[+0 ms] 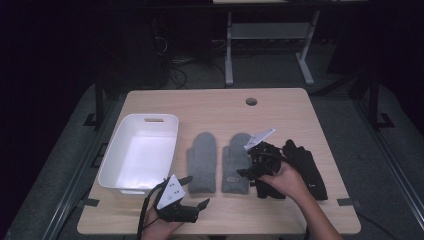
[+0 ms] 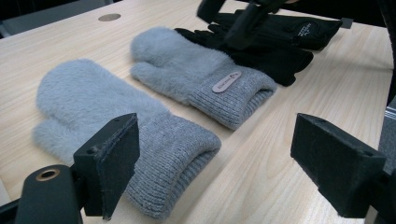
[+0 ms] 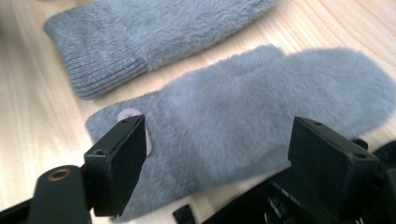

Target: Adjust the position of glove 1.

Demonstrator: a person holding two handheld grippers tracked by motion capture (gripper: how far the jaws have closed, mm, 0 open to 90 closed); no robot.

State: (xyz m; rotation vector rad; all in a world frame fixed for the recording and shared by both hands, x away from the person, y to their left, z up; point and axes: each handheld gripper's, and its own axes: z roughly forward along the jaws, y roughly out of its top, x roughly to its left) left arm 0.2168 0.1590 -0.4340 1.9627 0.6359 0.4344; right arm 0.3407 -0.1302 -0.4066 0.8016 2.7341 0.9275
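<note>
**A:** Status on the right gripper [image 1: 250, 169]?

**B:** Jaws spread wide, nothing between them. It sits over the right grey mitten [image 1: 235, 163], tilted down toward it. In the right gripper view the mitten [image 3: 261, 126] lies under the gap between the jaws, its tag end toward the left jaw. Can't tell whether the jaws touch the fleece or hover just above it.

**A:** Left gripper [image 1: 192, 192]?

**B:** Also released, jaws well apart, empty. It's at the near edge of the table [image 1: 280, 107], just short of the cuff of the left grey mitten [image 1: 202, 162]. In the left gripper view that cuff [image 2: 177, 154] lies between the jaws, closer to the left one, not touching.

**A:** Mitten layout?

**B:** Both flat on the wood, side by side, close but apart, cuffs toward the person, tips pointing away. The right one has a small oval tag [image 2: 227, 81] on its cuff.

**A:** What else nearby?

**B:** A pair of black gloves [image 1: 305, 165] lies just right of the right mitten, partly under the person's right hand [image 1: 285, 181]. In the right gripper view a black glove edge [image 3: 261, 203] butts against the mitten's lower side. A white tub [image 1: 122, 160] sits left of the left mitten, near but apart, handle slot on its far wall. There's a round cable hole [image 1: 251, 101] at the far side of the tabletop.
</note>
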